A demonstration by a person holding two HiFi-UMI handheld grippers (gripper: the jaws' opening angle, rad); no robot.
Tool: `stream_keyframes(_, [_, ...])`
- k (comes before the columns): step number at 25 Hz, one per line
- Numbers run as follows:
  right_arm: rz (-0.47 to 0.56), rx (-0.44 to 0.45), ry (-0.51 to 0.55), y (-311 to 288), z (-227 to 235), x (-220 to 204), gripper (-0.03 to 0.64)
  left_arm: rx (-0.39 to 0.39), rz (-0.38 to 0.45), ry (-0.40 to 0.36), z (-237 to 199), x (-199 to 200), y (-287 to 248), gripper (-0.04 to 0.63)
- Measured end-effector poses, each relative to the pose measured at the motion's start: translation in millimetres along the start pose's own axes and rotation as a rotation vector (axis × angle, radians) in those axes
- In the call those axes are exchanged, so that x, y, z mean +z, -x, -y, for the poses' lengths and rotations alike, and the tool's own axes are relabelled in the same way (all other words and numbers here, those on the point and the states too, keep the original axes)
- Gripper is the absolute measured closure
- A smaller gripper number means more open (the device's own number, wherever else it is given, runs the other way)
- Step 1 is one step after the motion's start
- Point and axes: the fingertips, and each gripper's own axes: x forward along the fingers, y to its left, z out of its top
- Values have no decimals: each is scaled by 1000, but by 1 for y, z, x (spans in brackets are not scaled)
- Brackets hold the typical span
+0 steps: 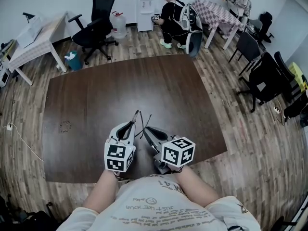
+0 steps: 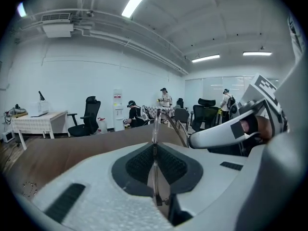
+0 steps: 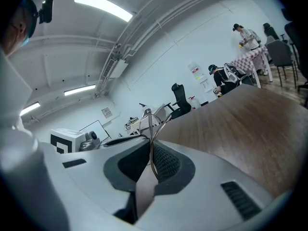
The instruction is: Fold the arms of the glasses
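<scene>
Glasses point(image 1: 143, 123) of thin wire are pinched in both our tools at once. Our left tool point(image 2: 155, 158) has its pads pressed together on one strand of the frame, which stands straight up out of them and then curves over toward our right tool point(image 3: 151, 160). That tool is just as narrow, with its pads closed on another strand of the same wire. The strands are too fine for us to say which one is an arm and which the front.

Both tools sit side by side, tips almost touching, just above the near edge of the desk point(image 1: 120, 90). The glasses hang clear of the desk and reach from the tips toward its far side. We judge that the fold turns on this. With the long strand lying away from us, one tool must hold steady while the other swings its strand sideways across the gap. Neither hand looks nearer than the other.
</scene>
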Motion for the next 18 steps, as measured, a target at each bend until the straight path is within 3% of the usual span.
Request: stream_keyframes(18, [31, 3, -23, 9, 7, 3, 588, -61, -33, -42, 31, -6, -11, 560])
